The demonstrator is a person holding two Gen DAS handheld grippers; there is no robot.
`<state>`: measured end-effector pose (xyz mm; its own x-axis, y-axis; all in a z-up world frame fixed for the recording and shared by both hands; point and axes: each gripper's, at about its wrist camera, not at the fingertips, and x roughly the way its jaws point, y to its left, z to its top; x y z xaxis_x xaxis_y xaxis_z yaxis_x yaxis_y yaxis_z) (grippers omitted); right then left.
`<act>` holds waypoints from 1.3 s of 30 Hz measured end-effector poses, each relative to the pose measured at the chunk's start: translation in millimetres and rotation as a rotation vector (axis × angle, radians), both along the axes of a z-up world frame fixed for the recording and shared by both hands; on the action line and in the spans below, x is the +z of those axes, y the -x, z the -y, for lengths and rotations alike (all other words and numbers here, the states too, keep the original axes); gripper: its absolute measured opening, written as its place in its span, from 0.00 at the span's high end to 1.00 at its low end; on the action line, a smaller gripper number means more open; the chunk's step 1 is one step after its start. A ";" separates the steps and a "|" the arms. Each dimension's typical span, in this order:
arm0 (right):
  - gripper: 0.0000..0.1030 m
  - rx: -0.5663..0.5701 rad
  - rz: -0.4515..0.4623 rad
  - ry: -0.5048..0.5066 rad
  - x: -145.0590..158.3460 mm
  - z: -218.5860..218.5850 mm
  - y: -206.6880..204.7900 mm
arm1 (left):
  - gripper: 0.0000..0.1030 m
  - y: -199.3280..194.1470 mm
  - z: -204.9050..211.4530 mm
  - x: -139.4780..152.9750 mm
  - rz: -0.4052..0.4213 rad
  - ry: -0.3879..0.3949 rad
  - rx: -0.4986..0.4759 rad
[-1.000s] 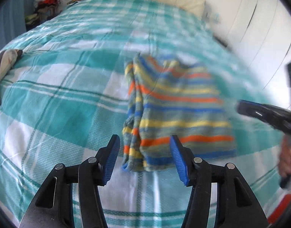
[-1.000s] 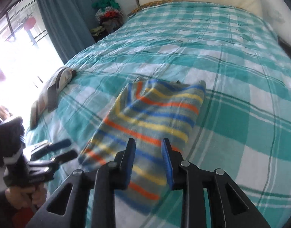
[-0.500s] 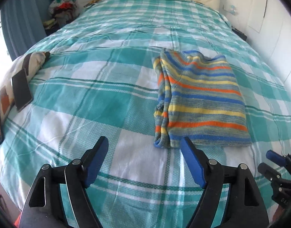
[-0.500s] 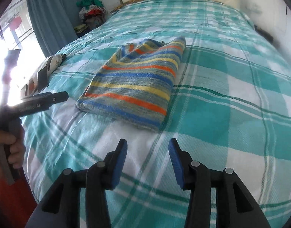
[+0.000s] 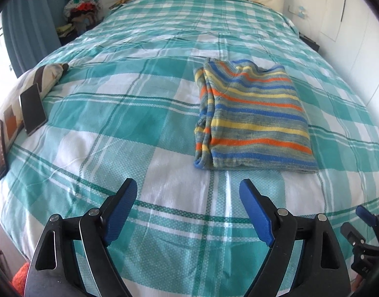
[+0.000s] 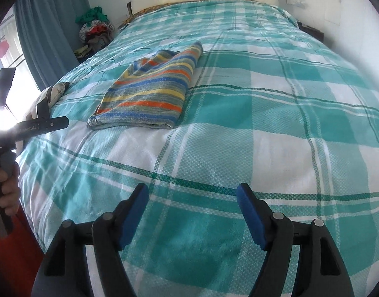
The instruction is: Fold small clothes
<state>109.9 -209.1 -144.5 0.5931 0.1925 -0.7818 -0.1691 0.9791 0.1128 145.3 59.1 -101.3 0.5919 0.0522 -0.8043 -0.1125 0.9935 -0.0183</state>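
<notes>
Both tongs are spread wide and grip nothing: the left gripper [image 5: 188, 193] at the bottom of its view, the right gripper [image 6: 191, 198] likewise, each hovering over the teal checked bedspread [image 5: 120, 123] well short of the garment. That striped knit garment [image 5: 253, 121] lies right of centre in the left view and upper left in the right view, folded into a neat flat rectangle with stacked edges along one side. By my judgement this piece is finished; no other unfolded small clothes show on the bed.
</notes>
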 end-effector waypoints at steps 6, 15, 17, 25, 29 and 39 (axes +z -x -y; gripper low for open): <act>0.10 -0.048 0.021 0.095 -5.6 2.6 6.3 | 0.10 12.7 -5.7 -27.7 -0.041 0.024 0.012; 0.00 -0.075 -0.055 0.156 -45.2 10.8 11.0 | 0.03 24.1 -6.9 -76.9 -0.094 0.006 -0.040; 0.00 -0.076 -0.056 0.161 -46.8 10.4 11.0 | 0.02 20.7 -8.5 -77.8 -0.115 0.024 -0.046; 0.00 -0.076 -0.094 0.145 -45.1 12.0 6.4 | 0.03 19.6 -14.0 -67.7 -0.153 0.072 -0.115; 0.04 -0.083 -0.133 0.074 -30.5 19.1 -2.8 | 0.03 1.6 -25.4 -37.3 -0.071 0.254 -0.191; 0.20 0.068 -0.090 -0.209 11.8 -10.6 -164.2 | 0.07 -143.5 -16.4 -41.8 -0.121 0.264 -0.196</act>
